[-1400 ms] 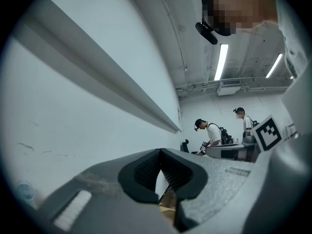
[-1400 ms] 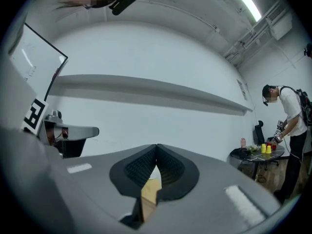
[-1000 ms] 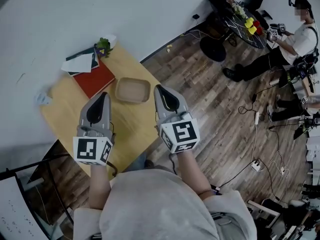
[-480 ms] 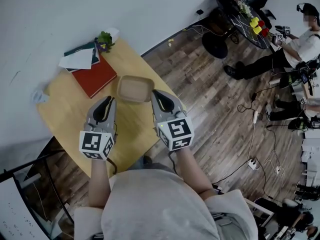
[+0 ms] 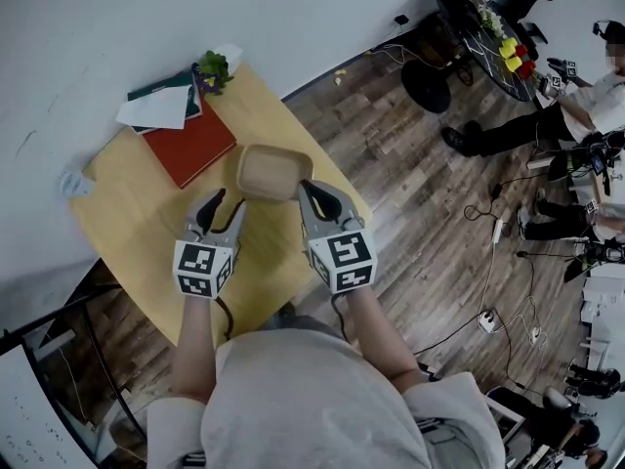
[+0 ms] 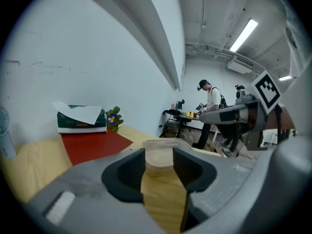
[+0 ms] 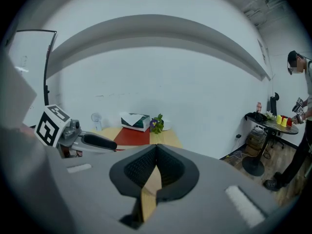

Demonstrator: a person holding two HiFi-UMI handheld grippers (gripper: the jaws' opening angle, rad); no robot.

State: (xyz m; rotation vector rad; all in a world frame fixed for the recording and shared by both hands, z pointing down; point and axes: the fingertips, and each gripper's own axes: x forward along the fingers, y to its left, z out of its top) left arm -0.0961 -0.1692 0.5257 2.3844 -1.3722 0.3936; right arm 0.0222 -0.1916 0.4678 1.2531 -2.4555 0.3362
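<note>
Left tool [image 6: 159, 162] has its jaws apart, aimed at the shallow tan rectangular tray [image 5: 273, 171] on the light wooden worktop [image 5: 137, 218], just beyond both tips. Right tool [image 7: 156, 168] is closed up, nothing in it.

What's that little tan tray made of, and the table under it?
Tray: probably moulded paper pulp or matte plastic. It is dull tan with rounded corners, a thin rim and no shine, so the look leaves it open.
Table: light wood or wood-look laminate, with a smooth, pale yellow top and a low sheen.
</note>
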